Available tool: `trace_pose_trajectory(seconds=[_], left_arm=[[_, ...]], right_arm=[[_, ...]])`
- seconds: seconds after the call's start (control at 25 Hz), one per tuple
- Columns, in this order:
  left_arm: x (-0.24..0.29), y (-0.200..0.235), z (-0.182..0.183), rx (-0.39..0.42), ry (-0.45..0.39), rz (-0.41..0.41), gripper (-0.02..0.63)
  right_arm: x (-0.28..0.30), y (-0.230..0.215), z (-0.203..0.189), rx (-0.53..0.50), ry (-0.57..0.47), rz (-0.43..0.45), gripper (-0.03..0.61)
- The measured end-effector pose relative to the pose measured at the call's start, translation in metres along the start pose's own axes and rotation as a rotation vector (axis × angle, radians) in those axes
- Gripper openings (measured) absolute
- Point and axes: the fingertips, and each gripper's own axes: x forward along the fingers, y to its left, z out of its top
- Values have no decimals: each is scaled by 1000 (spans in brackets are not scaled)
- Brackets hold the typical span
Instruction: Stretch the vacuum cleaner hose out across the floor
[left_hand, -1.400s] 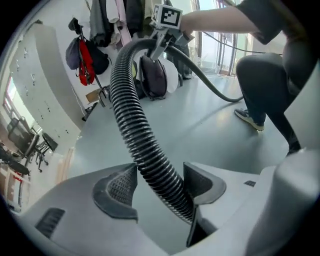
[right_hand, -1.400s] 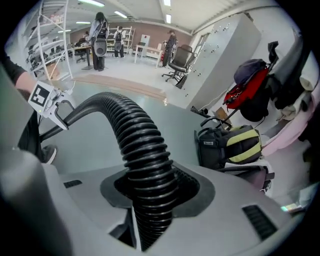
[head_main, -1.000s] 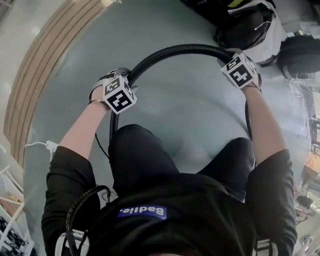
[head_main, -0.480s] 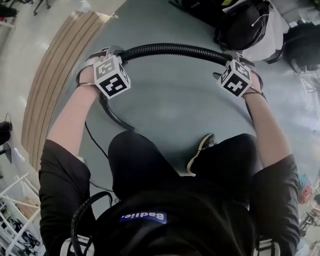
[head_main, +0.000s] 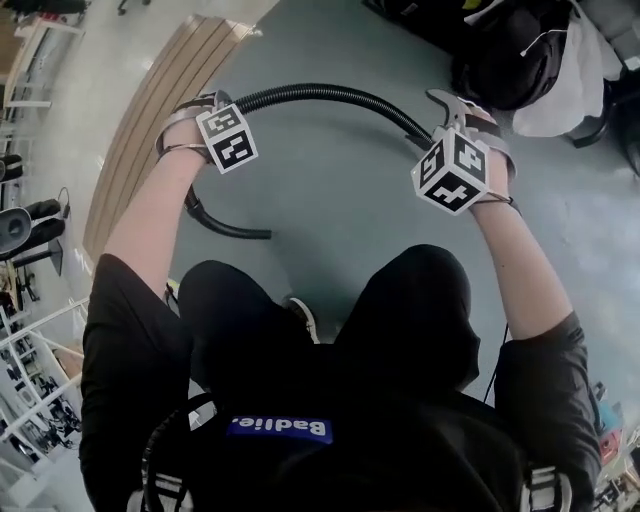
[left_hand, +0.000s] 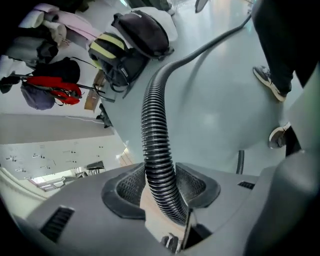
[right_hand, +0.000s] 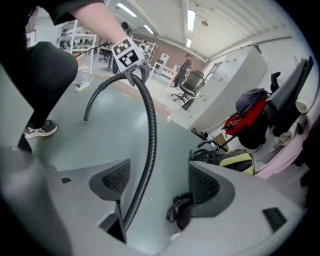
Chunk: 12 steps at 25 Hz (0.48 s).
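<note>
A black ribbed vacuum hose (head_main: 320, 95) arcs over the grey floor between both hands. My left gripper (head_main: 212, 104) at the upper left is shut on the hose (left_hand: 152, 115); its jaws have just been closing and both pads (left_hand: 131, 186) press the ribs. Below that hand the hose's tail curls down to the floor (head_main: 235, 230). My right gripper (head_main: 452, 108) has just opened wide. The hose (right_hand: 150, 125) runs loosely between its jaws beside the left pad (right_hand: 116, 181), unclamped. The left gripper (right_hand: 131, 67) shows far off in the right gripper view.
Dark backpacks and bags (head_main: 520, 50) lie on the floor at the upper right, a yellow-striped one (left_hand: 120, 52) among them. A strip of wooden flooring (head_main: 150, 130) runs along the left. The person's shoe (head_main: 304, 320) stands below the hose. An office chair (right_hand: 190, 85) stands far back.
The left gripper has carried the hose up and to the left, pulling the arc wider. The right gripper's jaws have spread and let go of the hose. The person's legs have shifted.
</note>
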Motion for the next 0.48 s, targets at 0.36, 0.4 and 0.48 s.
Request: trace_pose_trajectory(seconds=[0.36,0.4,0.48], left_arm=[[106,-27,-42,173,-72,-11,202],[123,-27,-45,188,-88,-6,202],[155,-35,-53,205,-122,-14,202]], right_arm=[[38,61,-21,-13,8,49,347],[44,66,-26,11,32,52,347],[49,80,-32,55,81,61,347]])
